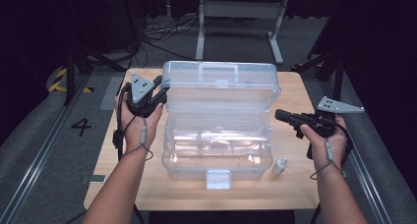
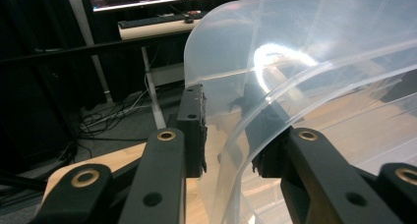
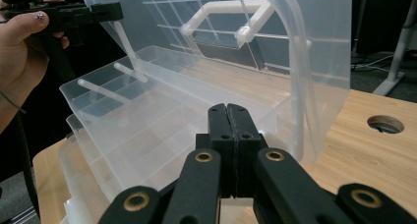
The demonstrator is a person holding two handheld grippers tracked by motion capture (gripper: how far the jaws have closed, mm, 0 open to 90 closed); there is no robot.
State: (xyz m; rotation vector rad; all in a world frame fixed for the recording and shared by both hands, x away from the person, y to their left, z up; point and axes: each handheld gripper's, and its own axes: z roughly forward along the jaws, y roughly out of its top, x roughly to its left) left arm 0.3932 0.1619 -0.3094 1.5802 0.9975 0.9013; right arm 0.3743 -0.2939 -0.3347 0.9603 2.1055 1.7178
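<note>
A clear plastic storage box (image 1: 216, 150) sits in the middle of the wooden table (image 1: 295, 184), and everything else can be placed from it. Its lid (image 1: 221, 86) stands raised behind the tray, handle uppermost. At the lid's left edge the left gripper (image 1: 158, 91) straddles the rim: in the left gripper view one black jaw stands outside the wall and the other behind it, partly open, with the curved plastic (image 2: 275, 67) between them. The outer pad seems just clear of the wall, so I cannot say for sure that the pinch has landed.

Off the box's right side the right gripper (image 1: 281, 115) hangs above the table, its jaws pressed flat together on nothing, pointing in towards the open tray. Just beside the box's front right corner stands a small white bottle (image 1: 280, 165), untouched.

To my eye the step in hand is taking hold of the lid's left edge, to steady it or swing it. The next move calls for a firm pinch on that thin, slippery rim before any pull, and the right gripper must open if it is to help.

As for writing, a painted 4 (image 1: 81, 126) marks the floor left of the table; the box and bottle show no label I can read
</note>
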